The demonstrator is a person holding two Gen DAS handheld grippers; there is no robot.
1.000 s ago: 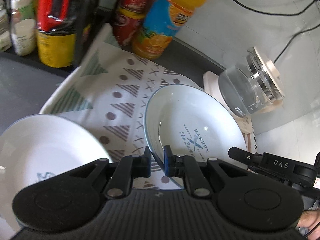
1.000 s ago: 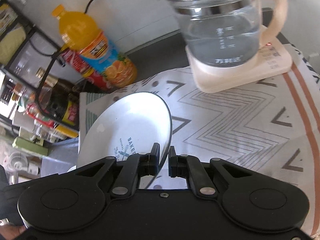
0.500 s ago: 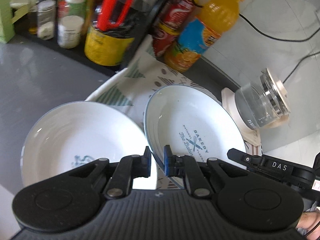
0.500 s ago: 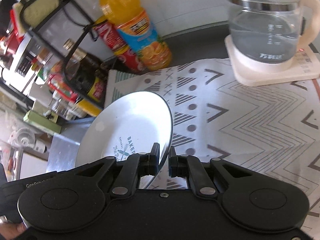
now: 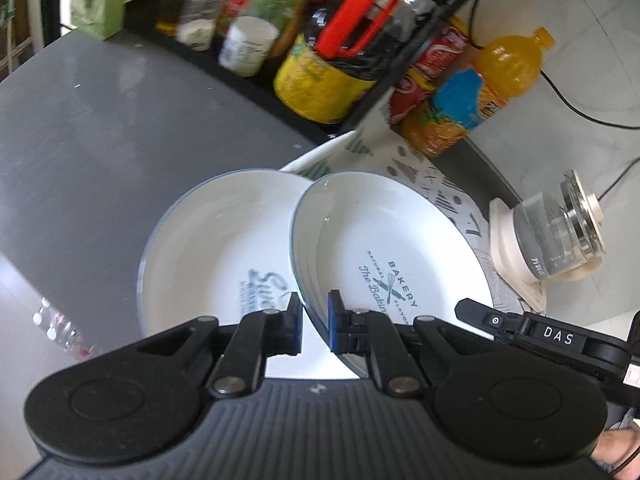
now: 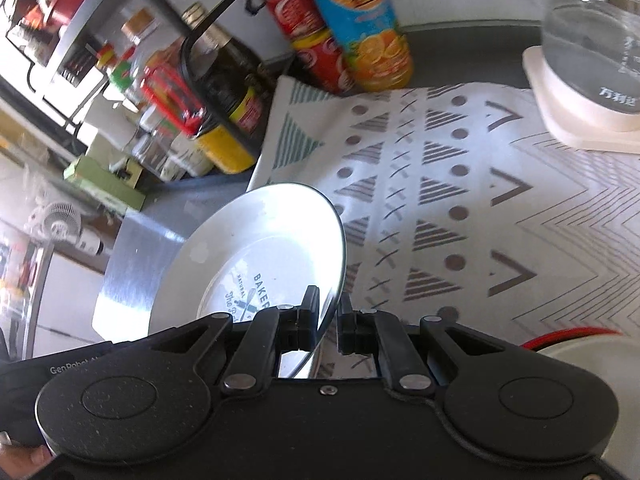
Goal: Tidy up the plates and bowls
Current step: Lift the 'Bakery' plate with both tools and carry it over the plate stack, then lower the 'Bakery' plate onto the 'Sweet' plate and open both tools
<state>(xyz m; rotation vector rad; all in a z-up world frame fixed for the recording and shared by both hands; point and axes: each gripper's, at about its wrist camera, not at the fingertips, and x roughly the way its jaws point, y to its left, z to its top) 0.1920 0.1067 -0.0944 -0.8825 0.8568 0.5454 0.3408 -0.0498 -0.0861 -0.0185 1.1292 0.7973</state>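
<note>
Both grippers hold one white plate printed "BAKERY" (image 5: 384,248) by opposite rims. My left gripper (image 5: 314,326) is shut on its near-left rim. My right gripper (image 6: 328,322) is shut on its right rim, where the plate (image 6: 260,248) tilts up to the left. A second white plate with blue lettering (image 5: 216,248) lies lower and to the left on the grey counter, partly behind the held plate.
A patterned cloth (image 6: 460,208) covers the counter to the right. A glass kettle on a cream base (image 5: 556,232) stands at the right. An orange juice bottle (image 5: 476,96), red cans and a rack of jars and bottles (image 5: 320,40) line the back.
The held plate has been carried left, away from the kettle and off the cloth. The second plate now sits close beside and below it. Both grips are unchanged.
</note>
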